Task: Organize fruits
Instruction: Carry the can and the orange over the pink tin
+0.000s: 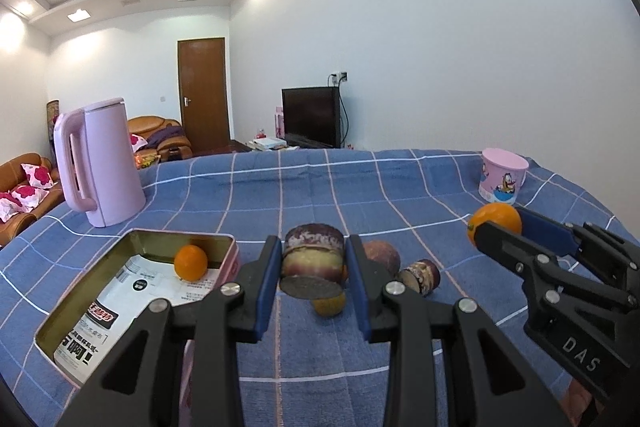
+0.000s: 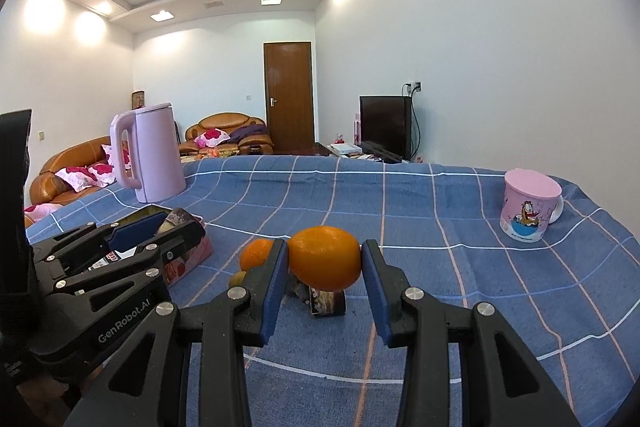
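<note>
My left gripper is shut on a short purple-brown sugarcane piece, held above the blue checked cloth just right of an open tin box. One orange lies in the box on printed paper. My right gripper is shut on a larger orange and holds it off the cloth; in the left wrist view this gripper is at the right. On the cloth lie a second sugarcane piece, a brownish round fruit, a small yellowish fruit and another orange.
A pink kettle stands at the back left behind the tin box. A pink cartoon mug with a lid stands at the far right near the table's edge. Sofas, a door and a television lie beyond the table.
</note>
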### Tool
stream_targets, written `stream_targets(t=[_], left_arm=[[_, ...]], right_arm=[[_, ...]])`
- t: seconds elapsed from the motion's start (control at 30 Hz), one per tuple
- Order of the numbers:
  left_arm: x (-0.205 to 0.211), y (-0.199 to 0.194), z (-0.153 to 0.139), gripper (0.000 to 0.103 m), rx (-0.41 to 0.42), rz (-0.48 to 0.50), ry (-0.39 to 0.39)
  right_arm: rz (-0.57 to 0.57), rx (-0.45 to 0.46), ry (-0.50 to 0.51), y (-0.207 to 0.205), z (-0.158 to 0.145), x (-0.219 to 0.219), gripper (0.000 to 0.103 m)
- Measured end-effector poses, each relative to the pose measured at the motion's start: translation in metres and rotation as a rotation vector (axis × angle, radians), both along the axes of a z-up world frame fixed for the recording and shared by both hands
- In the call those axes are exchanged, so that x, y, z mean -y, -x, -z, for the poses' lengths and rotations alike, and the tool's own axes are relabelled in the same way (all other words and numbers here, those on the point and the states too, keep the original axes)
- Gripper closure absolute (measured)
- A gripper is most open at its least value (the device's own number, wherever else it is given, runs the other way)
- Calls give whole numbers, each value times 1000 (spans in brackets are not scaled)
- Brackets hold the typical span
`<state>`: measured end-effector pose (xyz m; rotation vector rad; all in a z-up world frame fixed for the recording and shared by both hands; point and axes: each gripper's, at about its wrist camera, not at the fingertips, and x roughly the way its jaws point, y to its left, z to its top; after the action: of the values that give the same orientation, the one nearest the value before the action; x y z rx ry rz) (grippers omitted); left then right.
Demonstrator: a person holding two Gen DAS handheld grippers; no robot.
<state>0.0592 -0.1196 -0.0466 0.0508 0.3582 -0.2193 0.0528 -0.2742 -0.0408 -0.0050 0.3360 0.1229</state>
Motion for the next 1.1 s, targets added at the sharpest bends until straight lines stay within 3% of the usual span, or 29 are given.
stream_targets(t=[0.47, 1.1], left_arm=[[-3, 7, -3, 69, 37, -22, 15], [-11, 7, -3, 69, 23, -26, 30]], right_arm=[[-8, 100, 16, 20, -6, -4, 63], [-25, 80, 13, 16, -5, -11, 63]])
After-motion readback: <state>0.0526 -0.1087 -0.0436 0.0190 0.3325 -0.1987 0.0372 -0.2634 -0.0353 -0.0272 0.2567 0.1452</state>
